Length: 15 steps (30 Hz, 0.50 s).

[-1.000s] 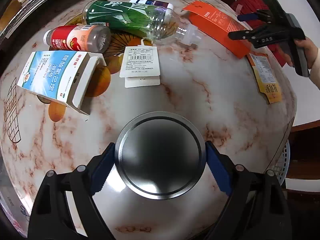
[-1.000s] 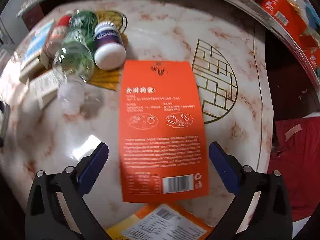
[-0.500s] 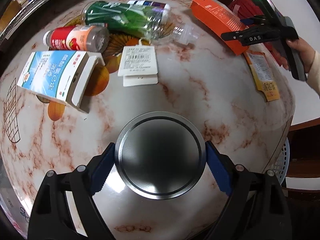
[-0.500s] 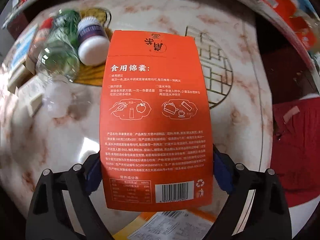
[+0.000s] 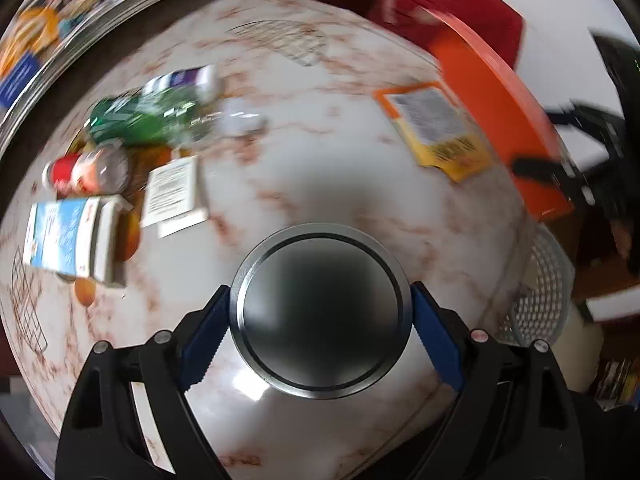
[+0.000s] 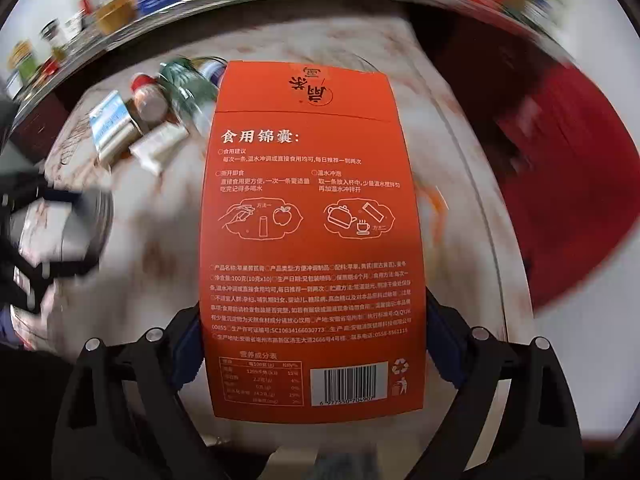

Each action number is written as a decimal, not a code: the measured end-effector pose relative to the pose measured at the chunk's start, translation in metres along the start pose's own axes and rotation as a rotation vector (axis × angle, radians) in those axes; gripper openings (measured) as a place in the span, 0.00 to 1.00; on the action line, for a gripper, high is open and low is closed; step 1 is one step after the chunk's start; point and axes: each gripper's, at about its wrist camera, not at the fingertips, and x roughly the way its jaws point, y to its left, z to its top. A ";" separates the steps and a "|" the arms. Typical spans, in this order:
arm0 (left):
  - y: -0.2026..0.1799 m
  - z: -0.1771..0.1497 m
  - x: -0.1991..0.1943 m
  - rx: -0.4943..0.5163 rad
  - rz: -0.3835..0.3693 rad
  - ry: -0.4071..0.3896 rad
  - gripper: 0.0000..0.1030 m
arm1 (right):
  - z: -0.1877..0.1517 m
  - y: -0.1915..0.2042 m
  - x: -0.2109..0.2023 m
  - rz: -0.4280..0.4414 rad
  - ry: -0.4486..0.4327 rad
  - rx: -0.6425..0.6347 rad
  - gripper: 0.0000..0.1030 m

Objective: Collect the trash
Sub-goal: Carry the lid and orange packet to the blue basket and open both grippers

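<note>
My left gripper (image 5: 319, 300) is shut on a round grey metal tin (image 5: 320, 324), held just above the marble table (image 5: 320, 184); its blue pads press on both sides of the tin. My right gripper (image 6: 312, 312) is shut on a flat orange box (image 6: 312, 200) and holds it clear of the table. In the left wrist view the orange box (image 5: 500, 120) hangs at the right table edge. Left on the table are a green bottle (image 5: 148, 120), a red-capped bottle (image 5: 88, 168), a blue-white carton (image 5: 68, 236), a white packet (image 5: 176, 192) and a yellow packet (image 5: 436, 132).
A white mesh basket (image 5: 540, 292) stands on the floor beside the table's right edge. A small white bottle with a purple label (image 5: 188, 80) lies behind the green bottle. A shelf full of goods (image 6: 120, 4) runs behind the table. Something red (image 6: 560, 200) lies beyond the right edge.
My right gripper closed on the orange box, lifted it off the table and carried it toward the table's edge. My left gripper moved sideways with the tin; both views are now blurred.
</note>
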 end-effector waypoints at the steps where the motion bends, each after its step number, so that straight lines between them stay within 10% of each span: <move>1: -0.012 0.000 -0.001 0.027 -0.007 0.000 0.81 | -0.021 -0.008 -0.008 -0.006 0.011 0.034 0.85; 15: -0.128 -0.017 0.000 0.210 -0.056 0.025 0.81 | -0.287 -0.096 0.004 -0.163 0.207 0.598 0.85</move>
